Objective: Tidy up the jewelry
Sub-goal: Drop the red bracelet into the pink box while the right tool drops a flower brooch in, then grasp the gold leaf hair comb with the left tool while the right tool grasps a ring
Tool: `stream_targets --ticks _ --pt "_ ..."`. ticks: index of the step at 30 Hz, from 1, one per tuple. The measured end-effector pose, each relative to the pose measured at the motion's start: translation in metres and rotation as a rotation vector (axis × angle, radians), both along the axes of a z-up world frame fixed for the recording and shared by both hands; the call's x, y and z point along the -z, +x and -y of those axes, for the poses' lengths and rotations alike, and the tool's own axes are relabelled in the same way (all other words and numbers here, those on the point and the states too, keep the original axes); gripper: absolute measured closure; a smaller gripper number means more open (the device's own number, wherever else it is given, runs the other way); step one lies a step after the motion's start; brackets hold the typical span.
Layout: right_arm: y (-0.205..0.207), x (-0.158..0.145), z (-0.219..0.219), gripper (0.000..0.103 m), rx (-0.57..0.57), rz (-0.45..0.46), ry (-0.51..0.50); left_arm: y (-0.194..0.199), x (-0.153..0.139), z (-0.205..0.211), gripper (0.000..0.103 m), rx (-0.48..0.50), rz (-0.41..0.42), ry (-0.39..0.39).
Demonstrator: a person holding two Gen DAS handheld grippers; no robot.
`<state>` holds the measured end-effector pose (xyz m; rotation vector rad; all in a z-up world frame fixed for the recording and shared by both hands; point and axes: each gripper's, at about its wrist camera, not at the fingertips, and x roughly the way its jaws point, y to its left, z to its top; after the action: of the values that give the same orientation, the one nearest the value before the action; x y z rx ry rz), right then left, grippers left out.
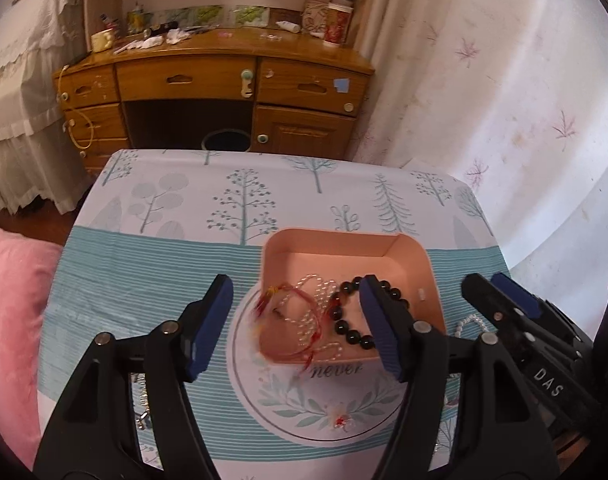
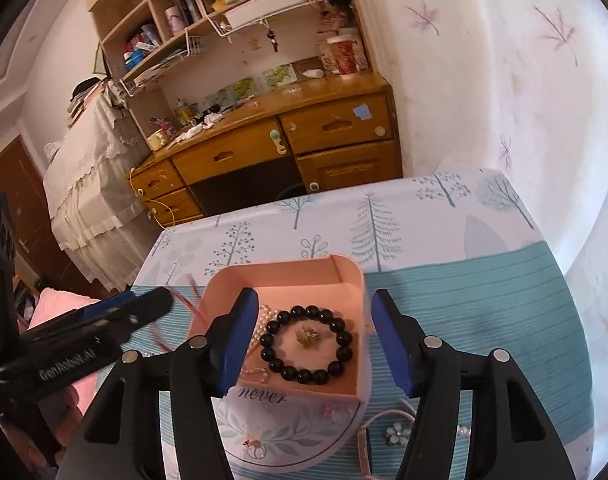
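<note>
Two grippers hang over a small table (image 1: 263,200) covered in a cloth printed with pale trees and teal stripes, and beyond its far edge stands a wooden desk (image 1: 223,80) cluttered with cups and bottles. Near the middle of the table, toward its near edge, sits a pink tray (image 2: 346,276) with rounded corners, resting partly on the round "never" emblem printed on the cloth. The left gripper (image 1: 295,324) hovers at the tray's near left corner with its blue-padded fingers spread wide and nothing between them. The right gripper (image 2: 312,344) hovers over the tray's near edge, likewise spread apart and empty. Inside the tray lies a black bead bracelet (image 2: 308,346) laid out in a ring, toward the near right part of the tray. Beside it, to the left, a white pearl strand (image 1: 312,312) sprawls in loops, tangled with a red cord bracelet (image 1: 291,300) that spills over the tray's near left rim. A small gold ring (image 2: 307,336) rests inside the circle of black beads. Outside the tray, near the table's near right corner, lie a thin pink strap (image 2: 364,452) and a little pale flower charm (image 2: 396,434), apart from each other.
</note>
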<state>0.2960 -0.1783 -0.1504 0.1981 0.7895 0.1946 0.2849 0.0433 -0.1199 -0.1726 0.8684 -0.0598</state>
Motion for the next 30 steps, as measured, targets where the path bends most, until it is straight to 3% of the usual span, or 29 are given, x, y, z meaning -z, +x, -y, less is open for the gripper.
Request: stream_targets --ticks 5,9,11,15,20,25,30 --pt "-0.006 0.006 0.004 0.032 0.011 -0.026 -0.001 -0.012 0.005 -0.015 0.034 -0.025 -0.012 0.025" --pt "-0.018 0.009 -0.001 0.017 -0.005 -0.051 0.011 -0.026 0.019 -0.031 0.034 -0.047 -0.059 0.029" --pt "-0.023 0.013 -0.007 0.015 -0.018 -0.069 0.009 -0.036 0.027 -0.041 0.034 -0.063 -0.084 0.025" --pt "-0.037 0.025 -0.026 0.013 -0.07 -0.131 -0.008 -0.053 0.041 -0.053 0.034 -0.067 -0.123 0.012" --pt "-0.054 0.05 -0.053 0.013 -0.132 -0.228 -0.04 -0.071 0.059 -0.067 0.034 -0.046 -0.175 0.077" --pt "-0.076 0.082 -0.088 0.013 -0.21 -0.312 -0.156 -0.084 0.079 -0.089 0.034 -0.065 -0.205 0.09" --pt "-0.094 0.104 -0.11 0.013 -0.225 -0.328 -0.259 -0.094 0.1 -0.116 0.034 -0.092 -0.202 0.074"
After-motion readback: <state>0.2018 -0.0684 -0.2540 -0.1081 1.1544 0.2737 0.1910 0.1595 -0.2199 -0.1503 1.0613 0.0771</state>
